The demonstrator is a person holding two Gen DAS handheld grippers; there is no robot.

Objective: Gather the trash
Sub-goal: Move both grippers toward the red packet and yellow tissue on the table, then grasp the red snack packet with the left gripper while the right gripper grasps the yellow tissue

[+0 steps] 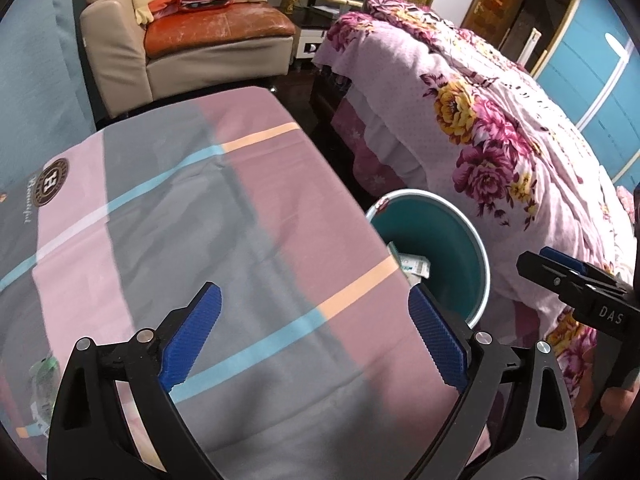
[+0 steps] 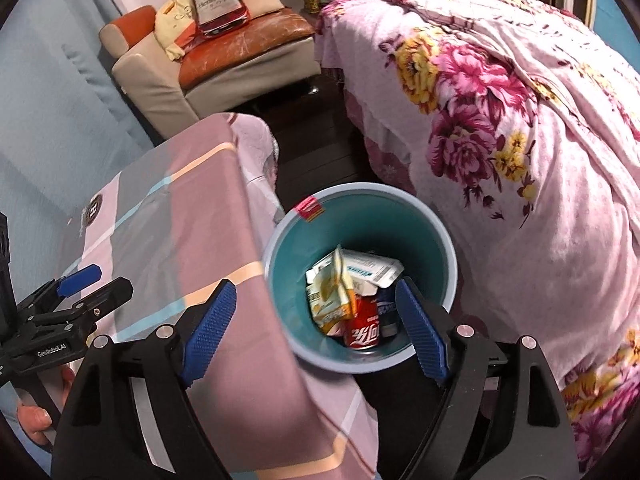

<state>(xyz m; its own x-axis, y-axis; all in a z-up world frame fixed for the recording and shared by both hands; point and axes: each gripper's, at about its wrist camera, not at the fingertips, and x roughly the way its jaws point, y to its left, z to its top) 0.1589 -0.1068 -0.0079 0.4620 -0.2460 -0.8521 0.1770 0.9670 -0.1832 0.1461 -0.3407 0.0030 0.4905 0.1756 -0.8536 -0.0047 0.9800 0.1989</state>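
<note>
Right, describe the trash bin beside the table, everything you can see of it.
The trash bin is a round, upright bucket that looks like plastic, with a pale blue rim and a teal inside. A small red label sits on its far rim. It stands on the dark floor between the cloth-covered table and the floral bed. Inside lie a red soda can, crumpled cartons and a white packet. Neither gripper touches it.

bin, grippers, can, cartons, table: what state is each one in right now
bin: upright on the floor, no lid, partly filled
red can: in the bin, lying among the trash
crumpled cartons: in the bin, crushed
left hand-held gripper: open, empty
right hand-held gripper: open, empty, above the bin
table: covered by a cloth
</note>
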